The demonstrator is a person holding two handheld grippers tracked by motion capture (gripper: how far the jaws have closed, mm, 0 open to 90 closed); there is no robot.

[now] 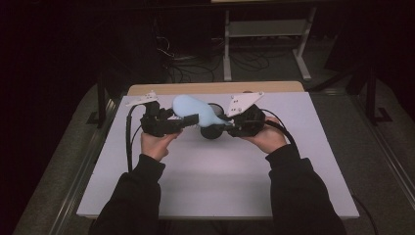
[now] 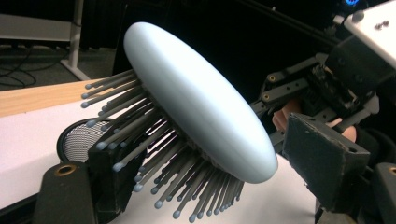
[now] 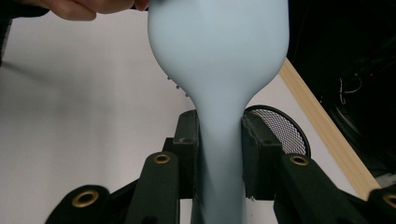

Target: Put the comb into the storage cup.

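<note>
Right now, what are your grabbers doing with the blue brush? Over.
Right gripper clamped on the hairbrush handle. Left gripper jaws around the brush head, one in the bristles, not pressing. Round mesh thing sits underneath.

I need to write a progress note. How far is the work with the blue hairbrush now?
Done: the hairbrush is lifted off the table, its handle clamped in the right gripper. In hand: the left gripper brackets the brush head, one jaw among the bristles, the other not touching its back. Left: closing that grip; the black mesh cup sits untouched.

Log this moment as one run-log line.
right gripper: shut on hairbrush handle | left gripper: jaws either side of brush head, grip unclear | mesh cup: on table
</note>
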